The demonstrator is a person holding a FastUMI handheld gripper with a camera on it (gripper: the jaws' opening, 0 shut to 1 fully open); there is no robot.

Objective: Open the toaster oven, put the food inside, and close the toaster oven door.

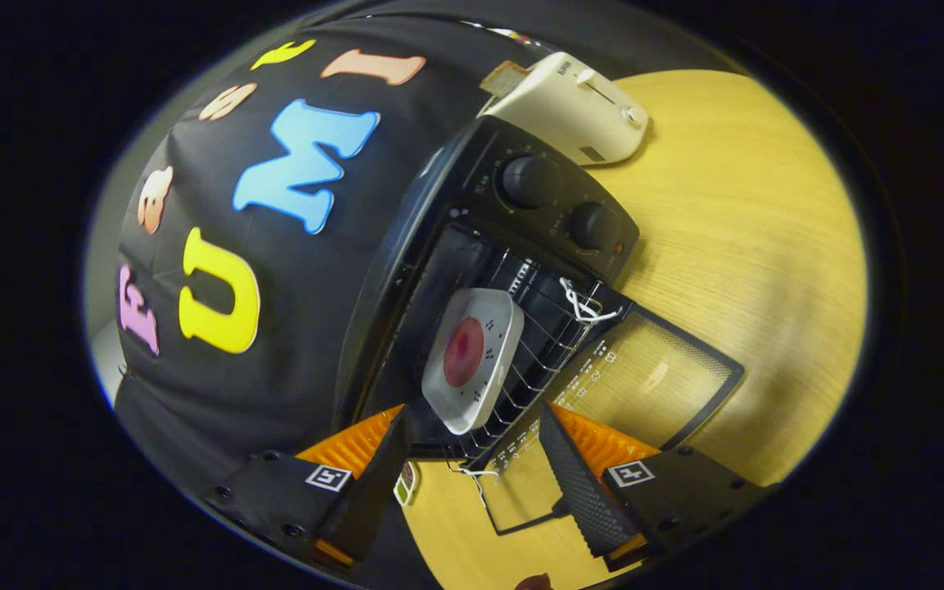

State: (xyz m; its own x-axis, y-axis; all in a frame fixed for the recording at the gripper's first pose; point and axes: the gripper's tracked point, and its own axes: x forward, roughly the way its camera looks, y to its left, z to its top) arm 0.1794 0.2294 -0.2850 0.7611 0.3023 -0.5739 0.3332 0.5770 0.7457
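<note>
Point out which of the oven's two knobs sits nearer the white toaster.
The larger-looking knob, at the panel end beside the white toaster; the other knob sits toward the open door.

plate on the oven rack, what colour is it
White with small dark specks, holding a red piece of food; the plate shows best in the gripper view, just beyond the open claw.

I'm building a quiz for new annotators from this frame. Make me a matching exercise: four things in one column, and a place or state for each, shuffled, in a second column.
Things:
1. toaster oven door
2. white plate
3. cream toaster
4. tongs

Places or states:
A. beyond the toaster oven, on the wooden table
B. open, nothing between the fingers
C. on the wire rack, carrying the red food
D. swung down open

Pairs: 1-D, 2-C, 3-A, 4-B
</note>
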